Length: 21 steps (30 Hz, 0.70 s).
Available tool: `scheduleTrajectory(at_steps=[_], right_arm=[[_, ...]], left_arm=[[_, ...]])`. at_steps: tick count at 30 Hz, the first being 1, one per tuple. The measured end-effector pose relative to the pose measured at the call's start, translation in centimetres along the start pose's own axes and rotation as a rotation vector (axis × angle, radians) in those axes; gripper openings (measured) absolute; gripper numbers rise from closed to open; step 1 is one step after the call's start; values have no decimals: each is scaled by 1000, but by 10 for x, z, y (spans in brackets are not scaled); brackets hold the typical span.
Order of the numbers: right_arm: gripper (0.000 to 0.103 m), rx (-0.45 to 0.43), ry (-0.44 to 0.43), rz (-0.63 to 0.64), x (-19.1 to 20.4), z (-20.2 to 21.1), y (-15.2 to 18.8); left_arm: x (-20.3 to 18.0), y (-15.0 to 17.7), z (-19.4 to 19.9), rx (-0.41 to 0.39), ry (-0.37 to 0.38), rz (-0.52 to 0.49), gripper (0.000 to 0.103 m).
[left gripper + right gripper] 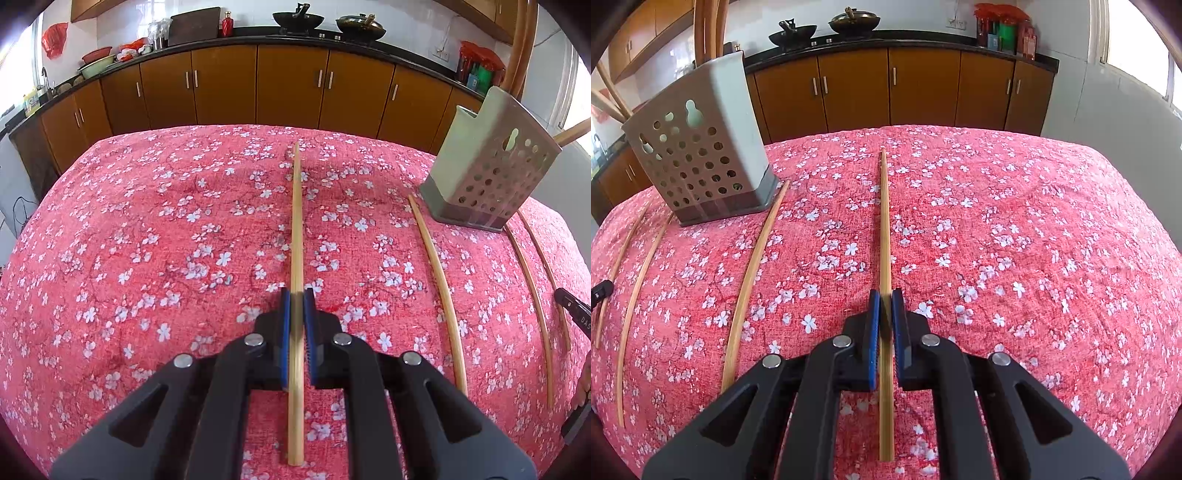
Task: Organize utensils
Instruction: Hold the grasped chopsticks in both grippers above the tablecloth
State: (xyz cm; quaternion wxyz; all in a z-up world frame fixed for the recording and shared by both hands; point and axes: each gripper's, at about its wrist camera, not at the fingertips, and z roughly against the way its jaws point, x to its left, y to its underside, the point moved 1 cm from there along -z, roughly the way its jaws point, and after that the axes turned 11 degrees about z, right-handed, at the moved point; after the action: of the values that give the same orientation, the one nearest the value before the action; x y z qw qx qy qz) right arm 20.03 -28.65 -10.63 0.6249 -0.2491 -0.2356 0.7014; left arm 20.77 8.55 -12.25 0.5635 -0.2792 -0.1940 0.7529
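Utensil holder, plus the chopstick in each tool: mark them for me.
Utensil holder (pixel 701 162): right wrist view, perforated front wall.
Left tool's chopstick (pixel 296 221): left wrist view, shaft ahead of the pads.
Right tool's chopstick (pixel 885 221): right wrist view, shaft ahead of the pads.

Two low, close wrist views face wall cabinets (pixel 225 85) across a floral tablecloth (pixel 147 229); both share the perforated holder (pixel 698 147).

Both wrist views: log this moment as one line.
left claw: shut on bamboo chopstick | right claw: shut on second bamboo chopstick | grey perforated plastic holder: upright on red floral tablecloth
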Motion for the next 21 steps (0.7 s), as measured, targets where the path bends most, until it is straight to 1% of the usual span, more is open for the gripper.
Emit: scheduleTrajectory(at_steps=[21], right_arm=[[8,0,-1,-1,1,0,1]], left_arm=[[1,-3,-1,1,-1,2,11]])
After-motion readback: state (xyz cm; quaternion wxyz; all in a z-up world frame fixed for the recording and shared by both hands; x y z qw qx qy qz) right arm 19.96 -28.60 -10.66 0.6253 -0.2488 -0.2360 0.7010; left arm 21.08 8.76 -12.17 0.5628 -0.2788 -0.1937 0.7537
